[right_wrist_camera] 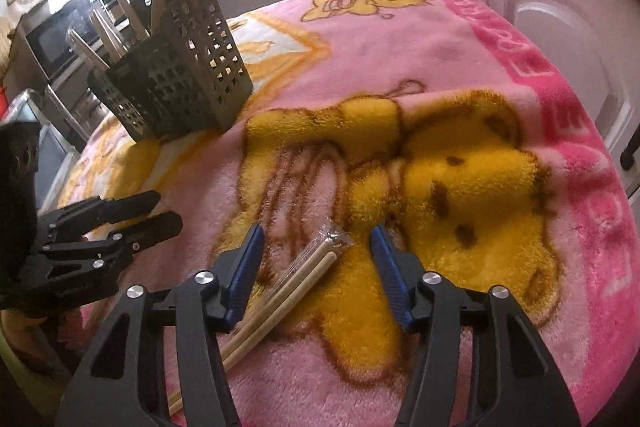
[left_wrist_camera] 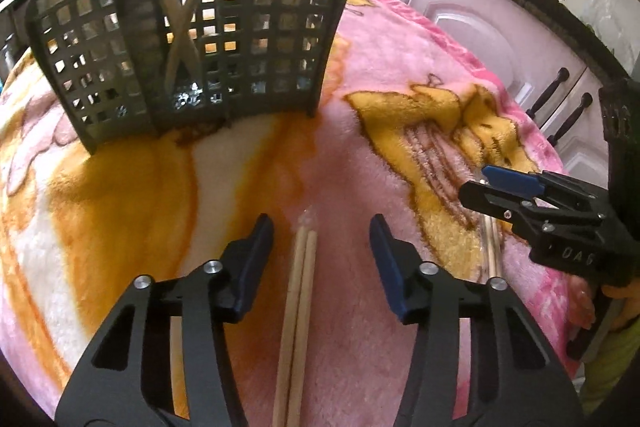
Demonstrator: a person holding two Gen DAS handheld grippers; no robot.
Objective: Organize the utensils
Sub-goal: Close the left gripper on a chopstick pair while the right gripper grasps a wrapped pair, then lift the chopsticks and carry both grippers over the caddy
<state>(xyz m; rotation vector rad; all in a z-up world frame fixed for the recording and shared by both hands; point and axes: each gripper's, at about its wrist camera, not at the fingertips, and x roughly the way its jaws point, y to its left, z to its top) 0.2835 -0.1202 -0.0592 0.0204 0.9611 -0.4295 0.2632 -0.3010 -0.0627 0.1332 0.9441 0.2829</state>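
A dark grey slotted utensil basket [left_wrist_camera: 192, 47] stands on the pink blanket and holds several wooden chopsticks; it also shows in the right wrist view [right_wrist_camera: 188, 75]. My left gripper [left_wrist_camera: 322, 231] is open over a wrapped pair of chopsticks [left_wrist_camera: 298, 307] that lies between its fingers on the blanket. My right gripper [right_wrist_camera: 316, 239] is open over another wrapped pair of chopsticks [right_wrist_camera: 292, 291], lying diagonally between its fingers. The right gripper also shows at the right of the left wrist view [left_wrist_camera: 480, 183], and the left gripper at the left of the right wrist view [right_wrist_camera: 168, 211].
A pink and yellow fleece blanket [right_wrist_camera: 440, 75] covers the table. White cabinets with dark handles [left_wrist_camera: 556, 95] stand behind the table's right edge. A microwave [right_wrist_camera: 60, 35] and kitchen counters lie beyond the basket.
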